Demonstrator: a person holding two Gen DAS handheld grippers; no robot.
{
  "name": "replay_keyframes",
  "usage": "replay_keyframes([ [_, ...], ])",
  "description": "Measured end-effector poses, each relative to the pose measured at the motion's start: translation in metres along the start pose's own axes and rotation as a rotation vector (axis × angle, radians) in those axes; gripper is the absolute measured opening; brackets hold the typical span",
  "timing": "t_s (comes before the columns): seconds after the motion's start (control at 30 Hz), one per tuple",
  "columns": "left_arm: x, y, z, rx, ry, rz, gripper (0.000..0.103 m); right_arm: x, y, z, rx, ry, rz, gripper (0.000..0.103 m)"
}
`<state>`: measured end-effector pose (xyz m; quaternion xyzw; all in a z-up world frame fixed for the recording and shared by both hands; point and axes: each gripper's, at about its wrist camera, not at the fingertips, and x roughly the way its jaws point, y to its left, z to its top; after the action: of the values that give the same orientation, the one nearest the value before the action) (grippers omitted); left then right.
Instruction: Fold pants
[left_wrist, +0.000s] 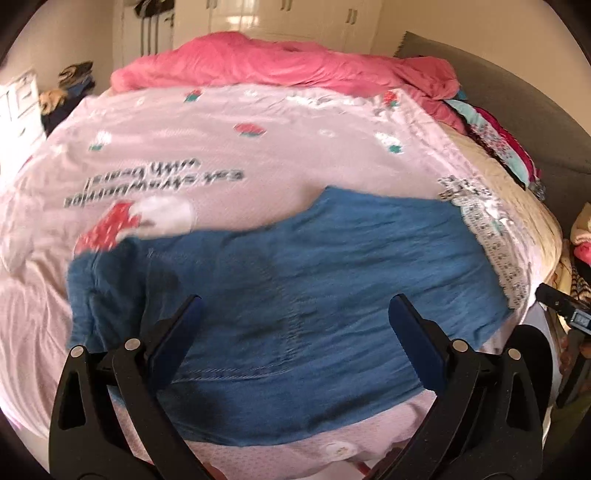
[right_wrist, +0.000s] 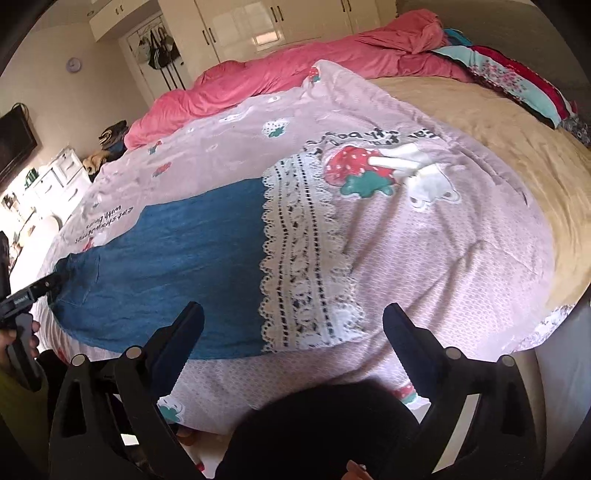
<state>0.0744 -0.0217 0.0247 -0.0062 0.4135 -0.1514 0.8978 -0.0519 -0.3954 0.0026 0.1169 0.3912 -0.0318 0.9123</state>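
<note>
Pants (left_wrist: 303, 266) flat on bedspread (left_wrist: 221, 147), long axis left-right | left claw (left_wrist: 295, 306) agape | right claw (right_wrist: 293, 314) agape

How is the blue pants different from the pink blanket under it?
The blue pants are plain and one colour; the pink blanket has strawberries and writing. The pants are much smaller and lie on top; the blanket spreads wide beneath them. Both lie flat on the bed.
</note>
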Motion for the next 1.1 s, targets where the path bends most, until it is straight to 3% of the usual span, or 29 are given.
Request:
replay_keyframes([
  [0.3, 0.012, -0.073, 0.034, 0.183, 0.001, -0.056, 0.094, -0.009, -0.020, -0.008, 0.057, -0.023, 0.018, 0.097],
  [0.53, 0.048, -0.135, 0.055, 0.327, 0.058, -0.143, 0.094, 0.002, -0.022, -0.012, 0.087, -0.008, 0.048, 0.097],
  [0.63, 0.068, -0.155, 0.066, 0.385, 0.079, -0.147, 0.094, 0.008, -0.019, -0.011, 0.092, -0.006, 0.059, 0.097],
  [1.1, 0.166, -0.210, 0.119, 0.431, 0.220, -0.278, 0.093, 0.019, -0.024, -0.009, 0.133, 0.021, 0.095, 0.097],
])
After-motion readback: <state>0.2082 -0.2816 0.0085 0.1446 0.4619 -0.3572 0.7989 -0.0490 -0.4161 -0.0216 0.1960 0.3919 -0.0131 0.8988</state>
